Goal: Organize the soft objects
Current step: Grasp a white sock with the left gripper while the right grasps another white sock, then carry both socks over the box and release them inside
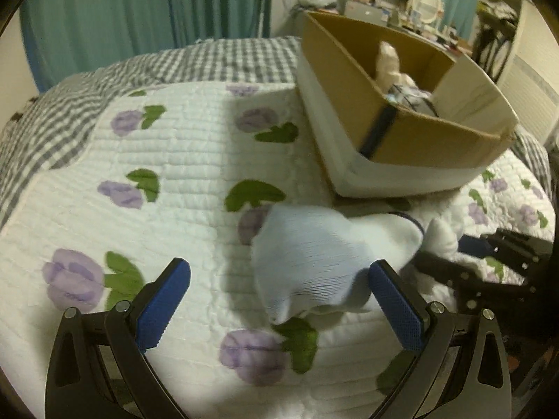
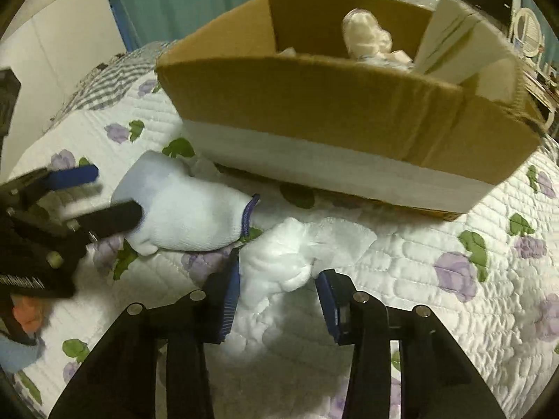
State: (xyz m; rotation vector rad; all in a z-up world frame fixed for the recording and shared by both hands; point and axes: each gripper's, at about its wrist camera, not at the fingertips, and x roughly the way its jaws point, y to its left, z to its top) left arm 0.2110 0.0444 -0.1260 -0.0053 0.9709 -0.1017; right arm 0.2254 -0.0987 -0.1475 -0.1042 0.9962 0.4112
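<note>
Pale blue-white sock (image 1: 314, 262) lies on the quilt (image 1: 174, 181) just in front of the cardboard box (image 1: 419, 139). It's ribbed knit, bunched, w/ a dark blue band at the cuff (image 2: 248, 214). Beside it, toward the right, sits a fluffy white cloth (image 2: 290, 258), crumpled, touching the sock's cuff end.

Left gripper (image 1: 279, 300) has jaws spread wide, holding nothing; the sock lies between the fingertips, its right blue pad (image 1: 394, 307) against the sock's edge, the left pad on bare quilt.

Right gripper (image 2: 277, 300) has jaws partly open around the near end of the white cloth; the pads sit at either side of it, but can't tell if they actually pinch it.

Left wrist view shows the box interior from the side: a cream soft item (image 1: 386, 63) standing up, plus darker stuff beside it, blurred. Also a cluttered desk (image 1: 401, 10) behind. Right wrist view shows the box's front wall w/ white lower strip, and the left gripper's black finger (image 2: 108, 218) across the sock's toe end, which the left view can't show that clearly
</note>
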